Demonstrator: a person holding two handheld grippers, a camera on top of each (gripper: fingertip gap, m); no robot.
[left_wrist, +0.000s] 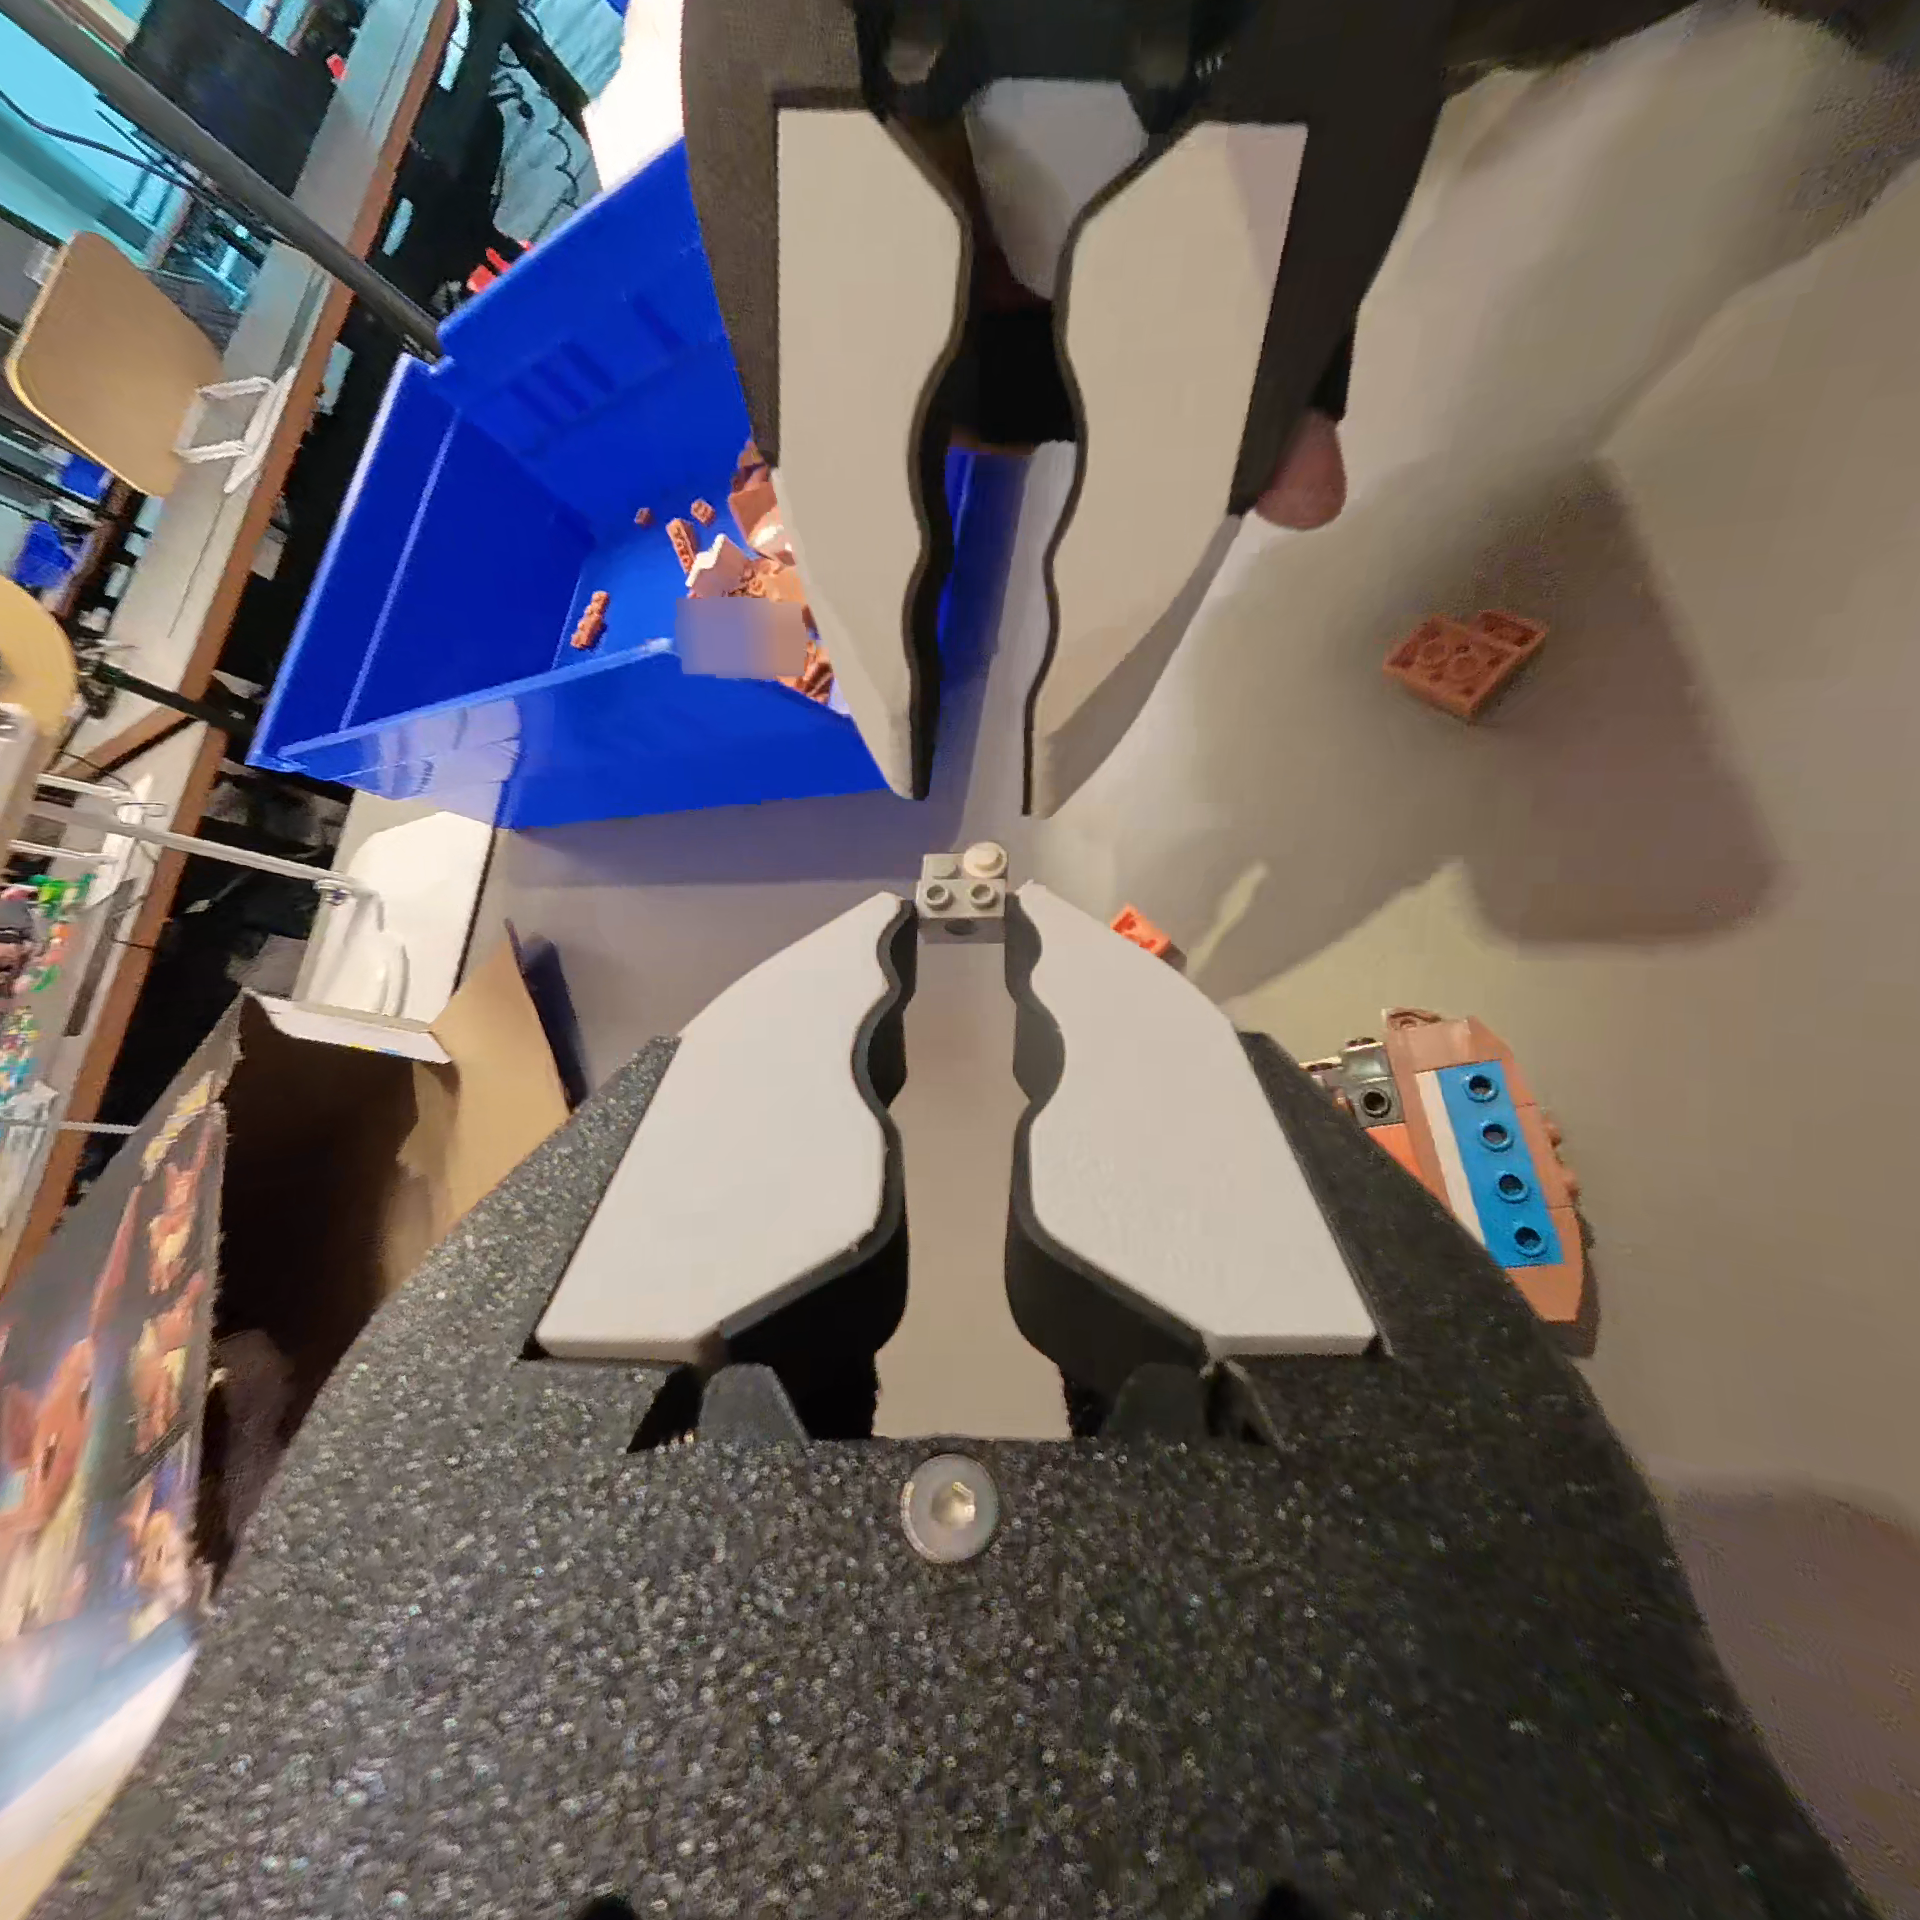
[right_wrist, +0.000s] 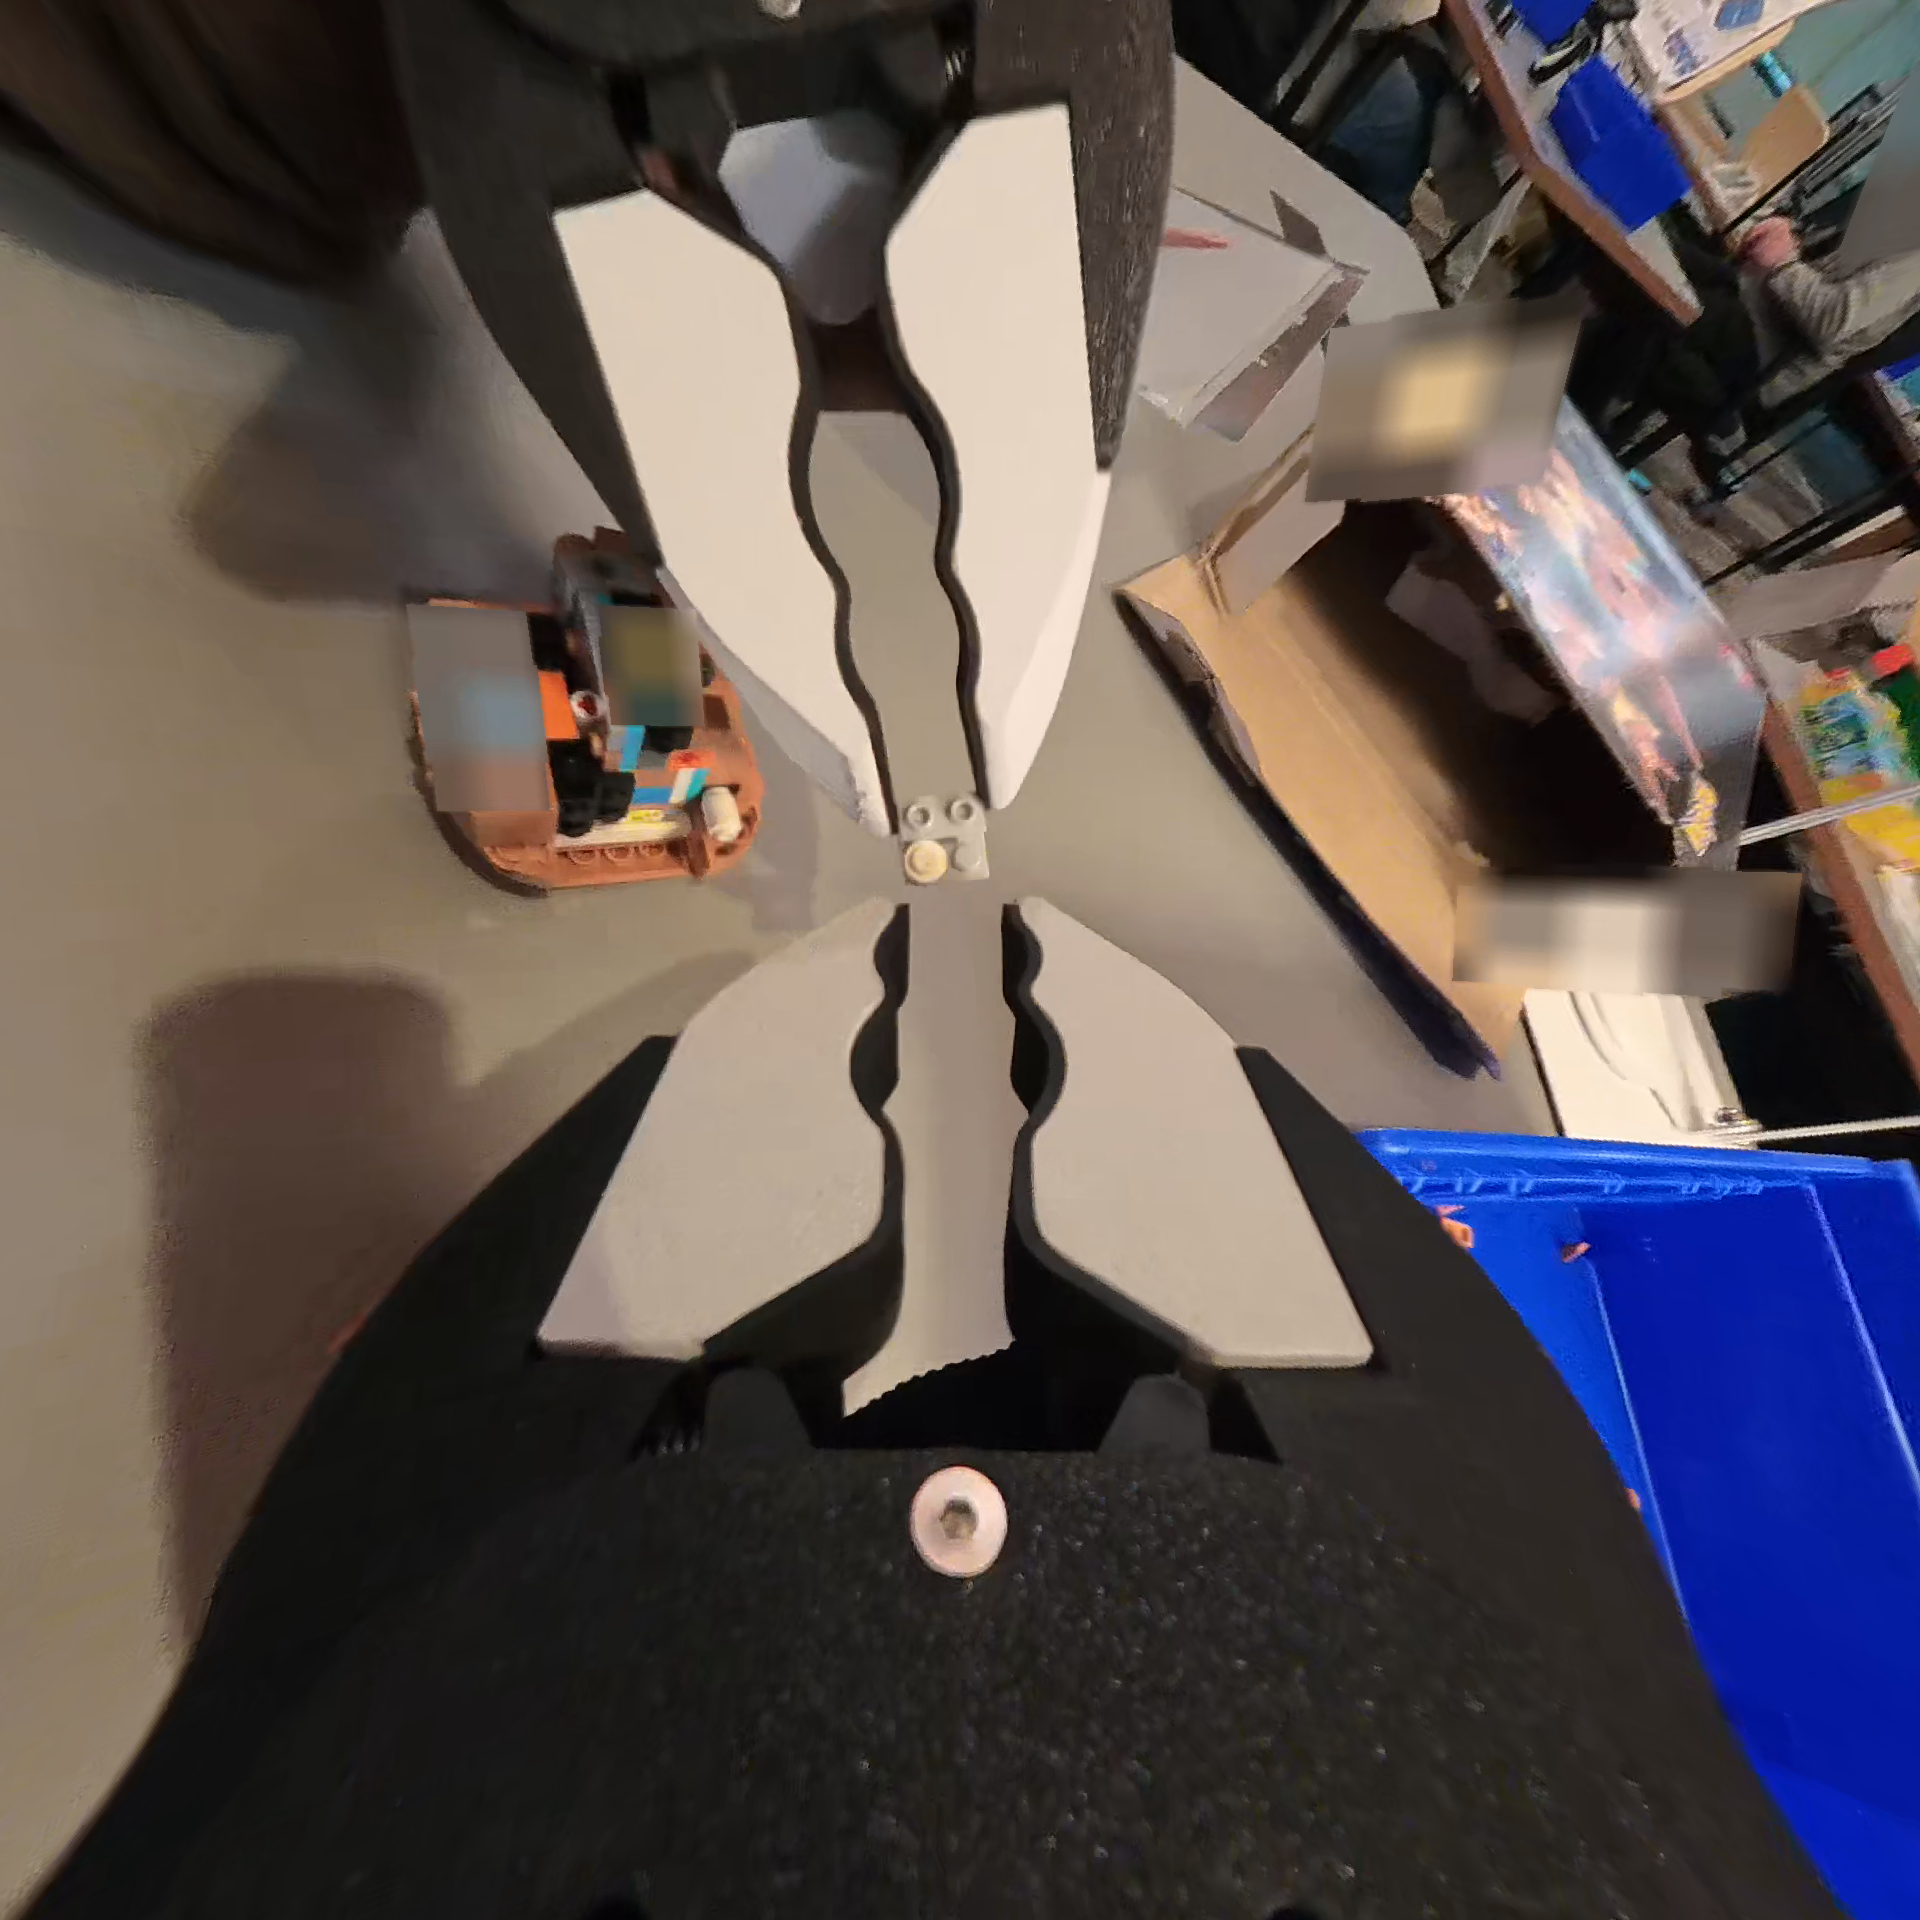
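My left tool (left_wrist: 961, 904), centre frame, pinches a small grey brick (left_wrist: 963, 899) at its tips, fingers nearly closed on it. The brick's studs face the camera, its long axis across the frame; a cream round stud (left_wrist: 985, 858) sits on its upper right. My right tool (right_wrist: 954, 914) faces it from the top of the left view, fingers a little apart, empty, just short of the brick. Grey table (left_wrist: 1558, 312) below. Blue bin (left_wrist: 499, 582) upper left, brown boat model (right_wrist: 582, 748) left in the right view, cardboard box (right_wrist: 1351, 727) right, cluttered shelves beyond.
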